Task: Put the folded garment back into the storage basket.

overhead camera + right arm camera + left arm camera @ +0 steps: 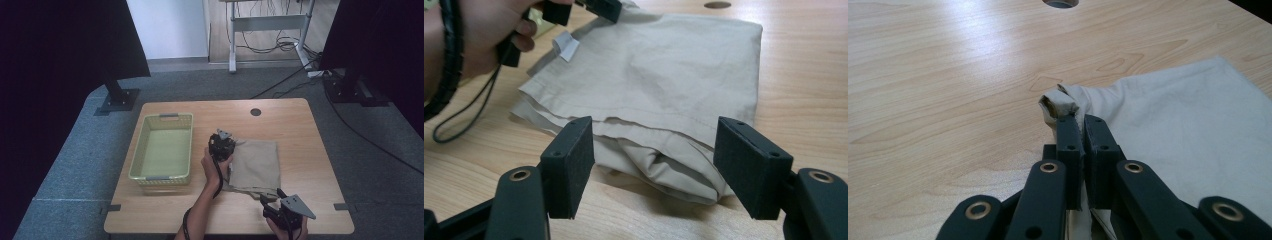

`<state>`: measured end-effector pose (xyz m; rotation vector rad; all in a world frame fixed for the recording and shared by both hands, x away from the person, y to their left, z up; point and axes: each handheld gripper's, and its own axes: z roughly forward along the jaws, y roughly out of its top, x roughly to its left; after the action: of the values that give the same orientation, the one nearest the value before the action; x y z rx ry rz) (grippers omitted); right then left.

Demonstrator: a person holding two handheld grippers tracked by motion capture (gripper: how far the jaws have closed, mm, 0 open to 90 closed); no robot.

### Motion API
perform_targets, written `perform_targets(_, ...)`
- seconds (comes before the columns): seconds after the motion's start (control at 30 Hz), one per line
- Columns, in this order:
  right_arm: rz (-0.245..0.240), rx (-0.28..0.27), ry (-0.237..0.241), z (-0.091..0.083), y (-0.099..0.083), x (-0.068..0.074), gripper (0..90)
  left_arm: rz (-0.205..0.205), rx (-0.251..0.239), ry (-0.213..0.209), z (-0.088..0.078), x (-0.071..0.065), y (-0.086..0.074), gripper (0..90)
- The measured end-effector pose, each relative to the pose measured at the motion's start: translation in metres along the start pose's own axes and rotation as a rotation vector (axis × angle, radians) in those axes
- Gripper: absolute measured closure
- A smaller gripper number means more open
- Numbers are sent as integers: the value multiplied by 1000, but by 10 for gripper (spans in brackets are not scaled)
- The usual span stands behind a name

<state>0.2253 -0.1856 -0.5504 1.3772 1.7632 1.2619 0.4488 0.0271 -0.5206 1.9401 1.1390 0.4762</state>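
Fingers (1070, 137) of the left gripper (222, 141) pinched the far left corner of the folded beige cloth (256, 165) on the desk (300, 130); soft and light, it would likely sag. Right gripper (654, 167) stood open at its near edge, beside a yellow basket (187, 145).

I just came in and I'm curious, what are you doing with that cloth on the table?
A person is handling a folded beige cloth on a wooden table with two hand-held grippers. The left gripper is shut on a bunched-up corner of the cloth at its far left side. The right gripper is open, its jaws spread in front of the cloth's near edge without touching it. A yellow-green basket sits empty to the left.
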Motion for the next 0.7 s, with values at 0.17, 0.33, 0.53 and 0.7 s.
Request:
perform_targets(0.17, -1, 29, -15, 2, -2, -4, 317, 2, 5, -3, 0, 1, 0, 859)
perform_targets(0.33, 4, 49, -35, 3, -2, -8, 315, -4, 8, -2, 1, 3, -1, 858)
perform_targets(0.53, 10, 86, -61, 7, -1, -19, 314, -6, 17, -1, 5, 4, -1, 855)
perform_targets(0.7, -17, 134, -49, 14, -1, -18, 315, -4, 19, -1, 5, 4, -1, 855)
